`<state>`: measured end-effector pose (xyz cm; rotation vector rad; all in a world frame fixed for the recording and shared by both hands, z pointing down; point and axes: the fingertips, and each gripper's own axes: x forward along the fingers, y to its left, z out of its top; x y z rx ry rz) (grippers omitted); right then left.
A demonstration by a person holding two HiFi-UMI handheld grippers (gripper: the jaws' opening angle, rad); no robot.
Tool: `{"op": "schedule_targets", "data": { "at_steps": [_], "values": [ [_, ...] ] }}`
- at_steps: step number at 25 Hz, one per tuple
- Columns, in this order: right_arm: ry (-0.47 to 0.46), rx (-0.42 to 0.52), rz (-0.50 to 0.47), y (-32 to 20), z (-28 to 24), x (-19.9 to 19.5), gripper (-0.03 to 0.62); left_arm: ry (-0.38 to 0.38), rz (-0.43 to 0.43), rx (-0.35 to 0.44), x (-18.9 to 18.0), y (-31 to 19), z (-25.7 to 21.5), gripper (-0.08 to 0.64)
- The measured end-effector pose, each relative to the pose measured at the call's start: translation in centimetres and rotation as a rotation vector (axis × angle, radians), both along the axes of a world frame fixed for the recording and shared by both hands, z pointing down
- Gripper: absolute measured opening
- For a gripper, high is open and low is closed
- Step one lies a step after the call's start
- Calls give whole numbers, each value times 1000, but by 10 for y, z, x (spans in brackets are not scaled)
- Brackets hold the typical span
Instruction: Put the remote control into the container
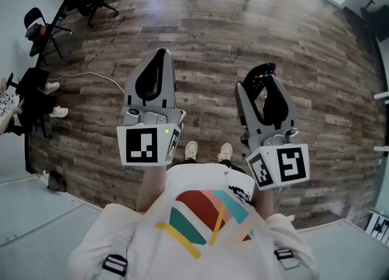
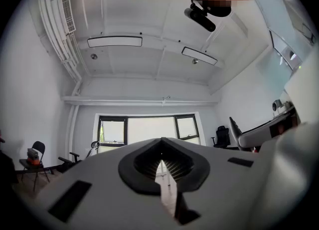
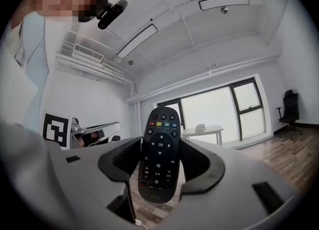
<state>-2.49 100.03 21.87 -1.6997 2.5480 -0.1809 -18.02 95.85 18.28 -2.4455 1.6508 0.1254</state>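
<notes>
remote (image 3: pixel 159 154): gripped upright at its lower half, centre of the right gripper view; poked up at centre right of the head view.
right gripper (image 1: pixel 260 85): clamped on the remote, pads pressed against both long edges.
left gripper (image 2: pixel 161 162): jaws together, held nothing.
container: showed in no view; only floor (image 1: pixel 213 42) lay below.
done: pickup, judged complete.
left: likely reaching the container, lowering the remote in, letting go.
</notes>
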Motion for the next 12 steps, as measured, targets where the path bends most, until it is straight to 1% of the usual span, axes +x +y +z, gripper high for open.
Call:
{"op": "schedule_targets", "data": {
  "at_steps": [8,12],
  "values": [
    [4,4,6,1,-2,13,250,-9,-7,-9,8,-2,0,3],
    [19,15,20,3,-4,25,250,-21,-46,-14,2,-3,2,3]
  ]
}}
